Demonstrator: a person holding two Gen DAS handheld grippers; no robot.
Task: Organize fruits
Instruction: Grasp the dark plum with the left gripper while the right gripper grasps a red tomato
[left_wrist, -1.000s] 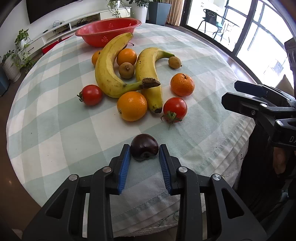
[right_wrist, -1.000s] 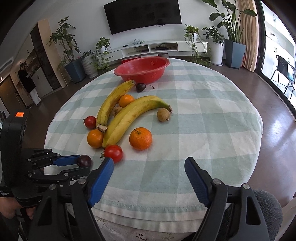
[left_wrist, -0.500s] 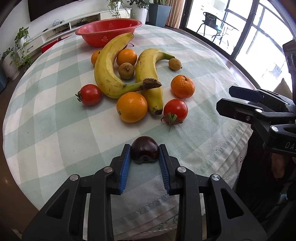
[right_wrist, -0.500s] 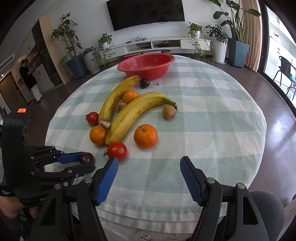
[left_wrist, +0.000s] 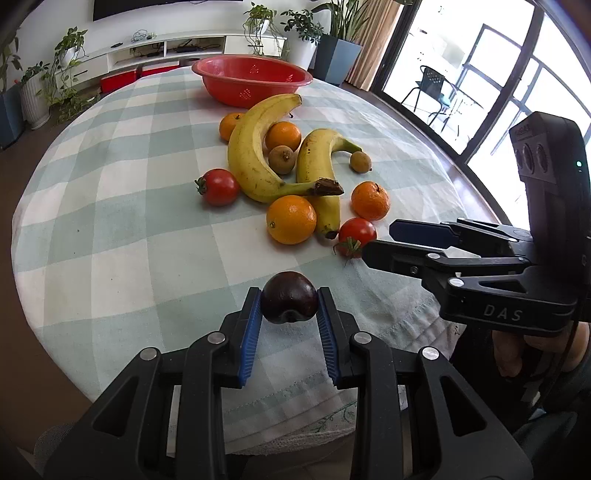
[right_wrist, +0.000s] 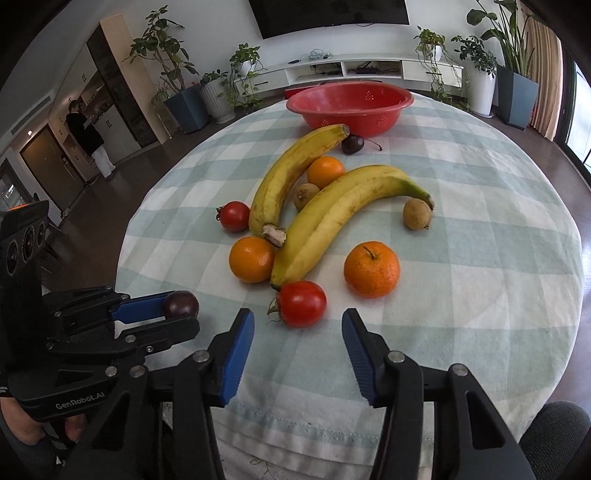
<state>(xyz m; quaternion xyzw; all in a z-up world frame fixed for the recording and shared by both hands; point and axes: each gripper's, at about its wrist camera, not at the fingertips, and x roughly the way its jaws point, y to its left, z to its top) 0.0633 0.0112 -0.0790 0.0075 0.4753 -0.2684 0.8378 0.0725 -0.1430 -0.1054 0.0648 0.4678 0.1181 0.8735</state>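
A: While the left gripper (left_wrist: 290, 308) pinches the dark round plum (left_wrist: 290, 302) above the checked cloth's near edge, which fruit lies nearest the right gripper (right_wrist: 297, 341)?

B: The near red tomato (right_wrist: 302, 303), directly ahead, just beyond the fingertips. The jaws have just been closing, are part spread, and nothing sits between them. The red perforated bowl (right_wrist: 349, 107) stands well apart, at the far side.

Both handheld tools are matte black plastic: the left gripper (left_wrist: 290, 325) and the right gripper (right_wrist: 298, 349) each carry two ribbed blue pads (right_wrist: 236, 356) and round silver screw heads. The left body reads "GenRobot.AI", the right "DAS", beside a green indicator light.
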